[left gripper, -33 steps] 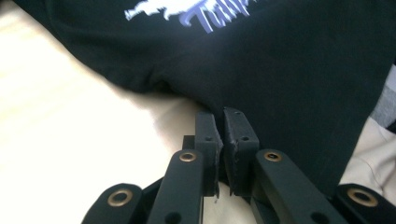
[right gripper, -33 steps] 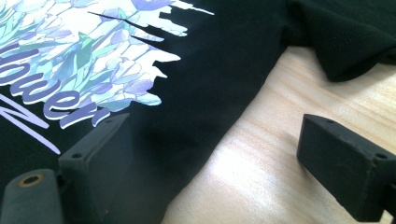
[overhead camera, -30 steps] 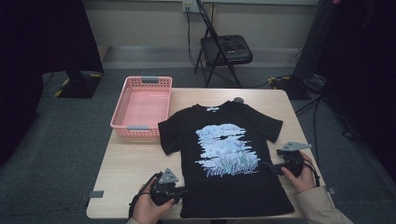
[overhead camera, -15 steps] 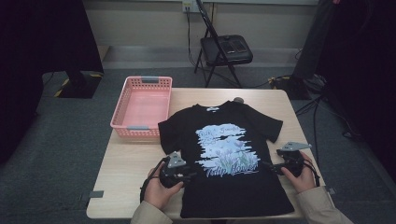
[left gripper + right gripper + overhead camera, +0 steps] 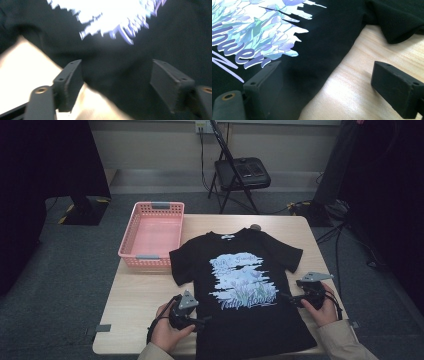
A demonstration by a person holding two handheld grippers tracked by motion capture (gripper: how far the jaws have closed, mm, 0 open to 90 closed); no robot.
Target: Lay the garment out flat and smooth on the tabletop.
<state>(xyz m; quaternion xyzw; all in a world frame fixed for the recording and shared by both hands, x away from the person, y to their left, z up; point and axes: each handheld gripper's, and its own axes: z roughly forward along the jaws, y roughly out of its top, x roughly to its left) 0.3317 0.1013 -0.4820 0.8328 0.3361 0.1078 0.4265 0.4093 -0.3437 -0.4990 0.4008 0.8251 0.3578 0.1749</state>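
Both grippers, left [image 5: 202,320] and right [image 5: 290,296], stand wide open and empty, the left jaws having just opened; each should straddle the shirt [image 5: 245,320] edge squarely before closing.

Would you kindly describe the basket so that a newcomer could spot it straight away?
Start at the light wooden table and look to its far left corner. There sits the pink plastic lattice basket, empty, rectangular, beside the left sleeve of the black printed T-shirt. It is the table's one pink, rigid container.
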